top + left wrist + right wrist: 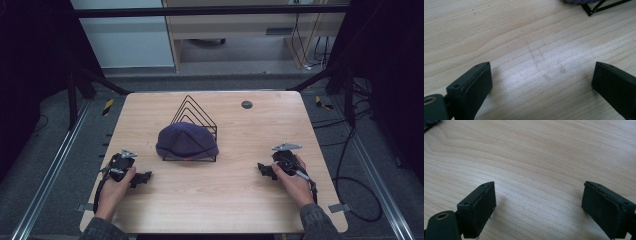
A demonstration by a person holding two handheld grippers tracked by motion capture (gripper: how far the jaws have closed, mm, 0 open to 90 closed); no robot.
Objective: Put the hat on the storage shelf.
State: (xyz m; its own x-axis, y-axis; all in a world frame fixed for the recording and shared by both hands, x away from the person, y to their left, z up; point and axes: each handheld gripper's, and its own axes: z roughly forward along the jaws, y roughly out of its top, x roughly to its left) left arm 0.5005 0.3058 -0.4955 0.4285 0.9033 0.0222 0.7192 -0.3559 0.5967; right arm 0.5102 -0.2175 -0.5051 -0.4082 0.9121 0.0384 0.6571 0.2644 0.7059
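Both pairs of jaws stand wide apart with nothing between them, only bare table (529,37) under each. The left gripper (145,177) and right gripper (262,169) rest low on the wood, pointing inward. Ahead of them and between the two, well apart from either, the purple cap (187,140) sits draped over the wire rack (192,107). Judging by that, the cap looks placed, or not yet picked up
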